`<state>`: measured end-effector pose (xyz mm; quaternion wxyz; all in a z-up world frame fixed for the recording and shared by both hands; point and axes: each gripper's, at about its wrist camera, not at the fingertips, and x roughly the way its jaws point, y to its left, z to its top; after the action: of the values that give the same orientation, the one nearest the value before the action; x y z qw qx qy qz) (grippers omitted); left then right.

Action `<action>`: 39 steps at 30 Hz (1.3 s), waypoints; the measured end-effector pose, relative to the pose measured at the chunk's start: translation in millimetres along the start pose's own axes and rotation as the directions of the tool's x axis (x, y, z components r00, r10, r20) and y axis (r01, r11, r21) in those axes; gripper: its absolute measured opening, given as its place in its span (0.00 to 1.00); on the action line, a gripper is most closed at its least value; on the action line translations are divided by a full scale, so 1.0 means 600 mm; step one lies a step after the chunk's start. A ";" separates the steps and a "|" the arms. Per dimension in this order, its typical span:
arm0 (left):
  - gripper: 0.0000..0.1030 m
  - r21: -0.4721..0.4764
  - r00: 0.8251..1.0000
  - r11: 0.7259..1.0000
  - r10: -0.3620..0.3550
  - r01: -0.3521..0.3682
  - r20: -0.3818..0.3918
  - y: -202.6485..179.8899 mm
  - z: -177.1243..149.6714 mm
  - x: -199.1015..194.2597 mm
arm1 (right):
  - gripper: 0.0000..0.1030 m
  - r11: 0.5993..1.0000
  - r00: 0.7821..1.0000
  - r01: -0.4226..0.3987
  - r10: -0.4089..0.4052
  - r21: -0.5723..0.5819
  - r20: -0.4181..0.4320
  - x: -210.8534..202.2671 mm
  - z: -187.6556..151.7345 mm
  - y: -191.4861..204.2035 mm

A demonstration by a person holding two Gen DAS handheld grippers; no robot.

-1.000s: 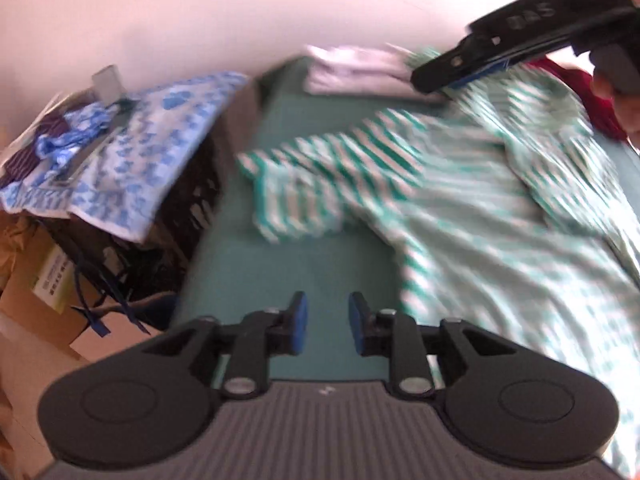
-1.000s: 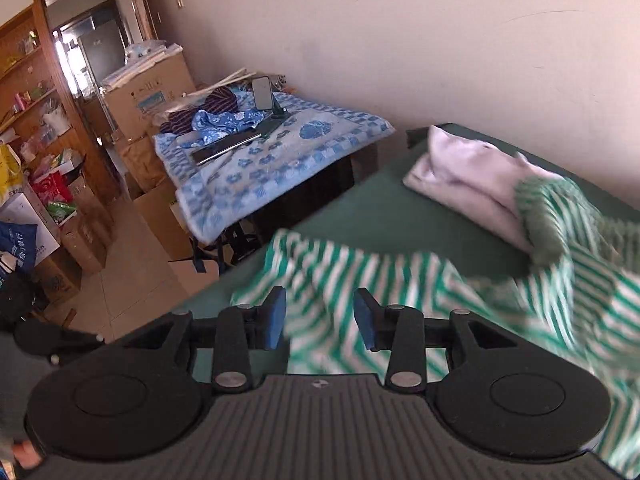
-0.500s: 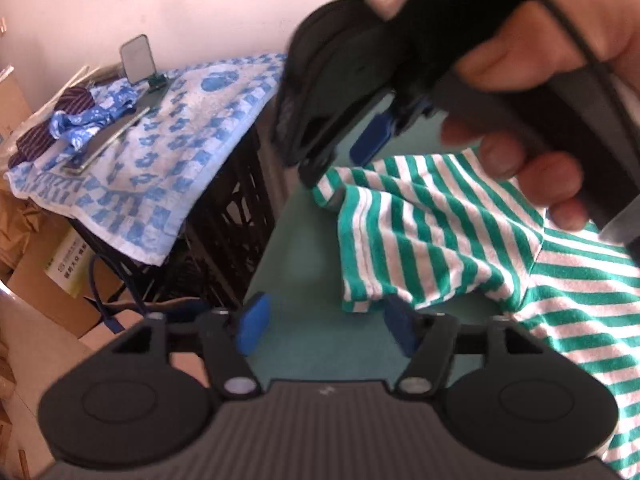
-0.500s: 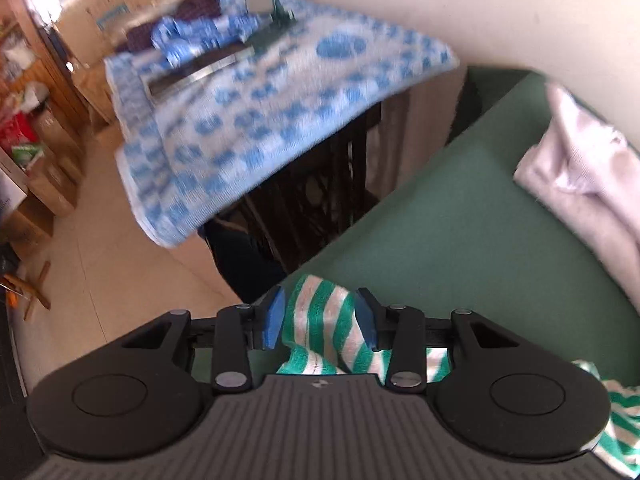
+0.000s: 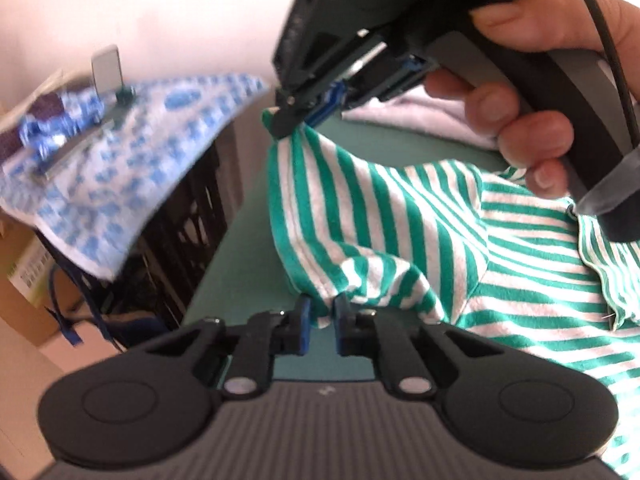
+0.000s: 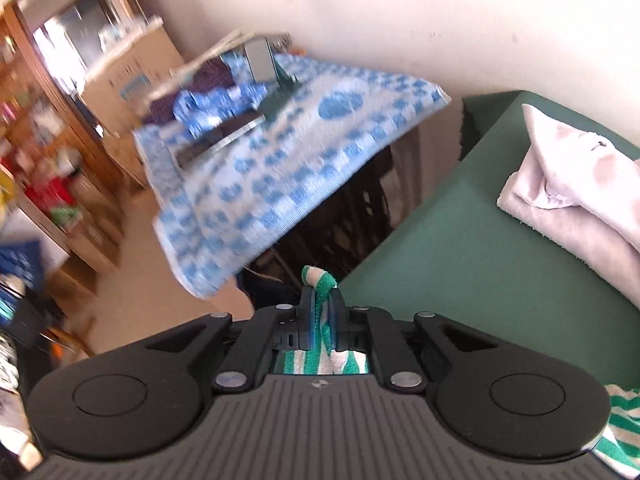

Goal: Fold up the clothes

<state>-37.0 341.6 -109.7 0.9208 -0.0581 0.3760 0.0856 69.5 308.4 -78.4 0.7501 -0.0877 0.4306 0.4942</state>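
A green-and-white striped shirt (image 5: 420,232) lies on the green table (image 5: 248,240). My left gripper (image 5: 320,320) is shut on the near corner of its sleeve hem. My right gripper (image 6: 320,312) is shut on the far corner of the same sleeve (image 6: 318,280), lifted above the table. In the left wrist view the right gripper (image 5: 296,120) shows held by a hand, pinching the sleeve's upper corner. The sleeve hangs stretched between the two grippers.
A folded pale pink garment (image 6: 572,192) lies at the table's far side by the wall. Left of the table stands a dark crate covered by a blue-patterned towel (image 6: 288,160) with a phone stand. Cardboard boxes and shelves stand further left.
Both grippers have closed on the sleeve's corners. The right gripper has lifted its corner above the table; the left moved in to the hem and shut.
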 end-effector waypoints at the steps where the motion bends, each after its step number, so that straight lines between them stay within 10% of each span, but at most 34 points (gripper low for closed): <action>1: 0.06 0.004 1.000 1.000 -0.007 0.007 0.020 0.000 0.002 -0.008 | 0.07 1.000 1.000 -0.008 0.008 0.007 0.017 -0.008 0.002 -0.002; 9: 0.05 0.064 0.987 0.996 -0.076 0.068 0.138 -0.019 0.032 -0.069 | 0.07 0.997 0.987 -0.056 0.048 0.047 0.153 -0.092 -0.001 -0.033; 18: 0.05 0.199 0.961 0.972 -0.167 0.122 0.222 -0.191 0.046 -0.153 | 0.07 0.984 0.944 -0.108 0.058 0.139 0.323 -0.239 -0.060 -0.159; 39: 0.06 0.435 0.987 0.890 -0.162 0.138 0.018 -0.495 -0.061 -0.056 | 0.08 0.876 0.898 -0.218 0.008 0.430 0.440 -0.343 -0.326 -0.432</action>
<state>-26.0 40.9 -99.3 0.9243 0.1212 0.3550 -0.0698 143.0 -66.4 -124.0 0.7933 0.2318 0.3677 0.4264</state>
